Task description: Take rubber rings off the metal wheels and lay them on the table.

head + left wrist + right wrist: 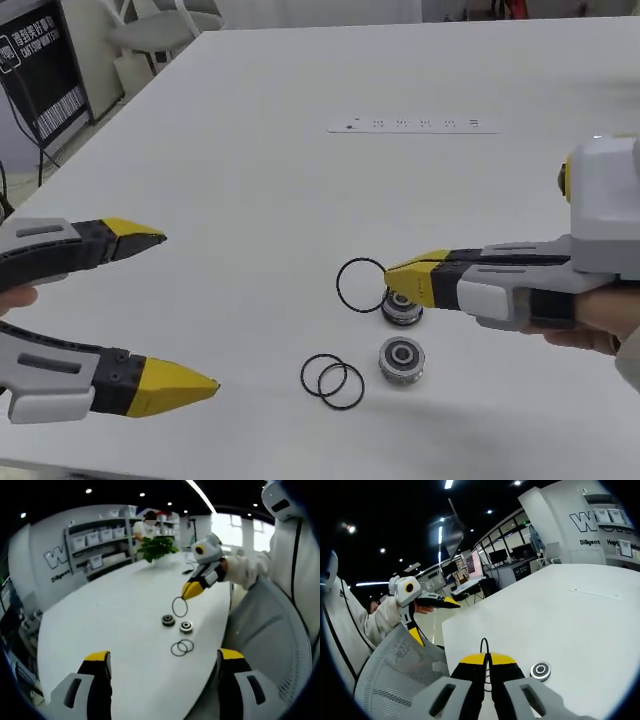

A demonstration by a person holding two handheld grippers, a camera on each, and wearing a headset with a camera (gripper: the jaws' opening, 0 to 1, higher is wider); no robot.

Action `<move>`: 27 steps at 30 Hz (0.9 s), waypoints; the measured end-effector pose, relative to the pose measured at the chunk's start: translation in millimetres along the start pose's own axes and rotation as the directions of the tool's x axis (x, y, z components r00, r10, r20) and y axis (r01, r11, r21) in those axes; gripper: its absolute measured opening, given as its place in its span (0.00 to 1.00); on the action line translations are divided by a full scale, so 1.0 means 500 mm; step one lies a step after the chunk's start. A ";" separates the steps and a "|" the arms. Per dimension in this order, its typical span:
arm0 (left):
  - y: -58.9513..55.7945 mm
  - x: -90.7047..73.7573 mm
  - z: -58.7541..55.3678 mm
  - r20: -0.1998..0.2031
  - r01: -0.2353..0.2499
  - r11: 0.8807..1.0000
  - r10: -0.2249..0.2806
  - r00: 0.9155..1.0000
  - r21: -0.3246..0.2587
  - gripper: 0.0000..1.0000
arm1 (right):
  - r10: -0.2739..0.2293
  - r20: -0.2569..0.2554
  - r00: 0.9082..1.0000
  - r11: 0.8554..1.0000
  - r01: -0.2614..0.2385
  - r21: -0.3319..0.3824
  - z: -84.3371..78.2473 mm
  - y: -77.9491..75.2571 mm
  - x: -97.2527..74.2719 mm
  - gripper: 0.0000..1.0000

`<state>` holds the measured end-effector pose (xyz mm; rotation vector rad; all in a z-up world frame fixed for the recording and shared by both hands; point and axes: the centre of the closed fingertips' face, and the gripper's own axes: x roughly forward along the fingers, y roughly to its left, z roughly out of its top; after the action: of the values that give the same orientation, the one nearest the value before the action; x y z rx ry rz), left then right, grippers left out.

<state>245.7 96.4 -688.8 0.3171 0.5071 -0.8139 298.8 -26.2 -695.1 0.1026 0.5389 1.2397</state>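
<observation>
Rubber ring (339, 285) in right gripper (388, 270) fingers (418, 276), broad table (300, 180) beyond

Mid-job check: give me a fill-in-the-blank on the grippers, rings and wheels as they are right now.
The right gripper holds one rubber ring in its ____ jaws.
The left gripper has its jaws ____.
Loose on the table lie ____ overlapping rings.
Close beside them sit ____ metal wheels.
Missing words: shut; open; two; two.

Bright overhead ceiling lights; soft shadows; fisheye edges warped.
</observation>
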 end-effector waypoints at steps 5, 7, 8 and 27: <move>0.006 -0.003 -0.015 0.004 -0.007 1.000 0.007 1.000 -0.028 0.89 | 0.009 -0.040 0.999 1.000 -0.009 0.008 -0.023 0.000 0.020 0.00; 0.008 -0.002 -0.021 0.001 -0.009 0.999 0.009 1.000 -0.035 0.89 | 0.009 -0.055 0.998 1.000 -0.009 0.013 -0.033 -0.002 0.029 0.00; 0.009 -0.002 -0.023 0.000 -0.008 0.999 0.008 1.000 -0.041 0.89 | 0.012 -0.060 0.998 1.000 -0.011 0.016 -0.036 -0.002 0.032 0.00; -0.011 0.018 -0.039 -0.004 0.026 0.996 -0.027 1.000 -0.085 0.89 | 0.024 -0.218 0.976 0.998 -0.013 0.055 -0.140 -0.012 0.079 0.00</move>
<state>240.7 96.2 -710.2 0.2345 0.5499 -0.8153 281.9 -6.7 -771.3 0.0158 0.7644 1.2627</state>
